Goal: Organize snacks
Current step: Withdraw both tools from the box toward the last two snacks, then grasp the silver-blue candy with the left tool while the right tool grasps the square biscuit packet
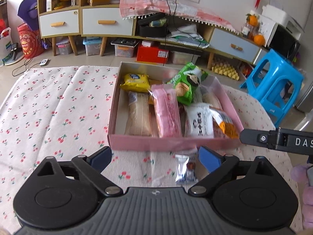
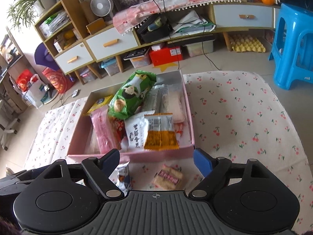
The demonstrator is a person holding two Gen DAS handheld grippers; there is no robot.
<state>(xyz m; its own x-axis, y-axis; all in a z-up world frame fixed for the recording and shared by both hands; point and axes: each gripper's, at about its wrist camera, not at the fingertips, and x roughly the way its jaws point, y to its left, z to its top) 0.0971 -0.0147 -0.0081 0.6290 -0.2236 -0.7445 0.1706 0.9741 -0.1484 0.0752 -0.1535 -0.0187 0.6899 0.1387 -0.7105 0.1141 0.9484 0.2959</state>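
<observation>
A pink box (image 1: 172,144) (image 2: 187,121) on the cherry-print cloth holds several snack packs: a green pack (image 1: 187,84) (image 2: 131,96), a pink pack (image 1: 168,111), a yellow pack (image 1: 135,82), a white pack (image 1: 199,123) (image 2: 136,133) and an orange pack (image 2: 161,133). My left gripper (image 1: 155,156) is open and empty just before the box's near wall, above a small silver-blue packet (image 1: 185,170) (image 2: 123,174) on the cloth. My right gripper (image 2: 156,160) is open and empty, above a pink-labelled biscuit packet (image 2: 169,178). Its finger shows in the left wrist view (image 1: 254,138).
The cherry-print cloth (image 1: 49,107) (image 2: 244,117) spreads left and right of the box. A blue plastic stool (image 1: 273,84) (image 2: 293,45) stands at the right. Cabinets (image 1: 105,23) and storage boxes line the far wall.
</observation>
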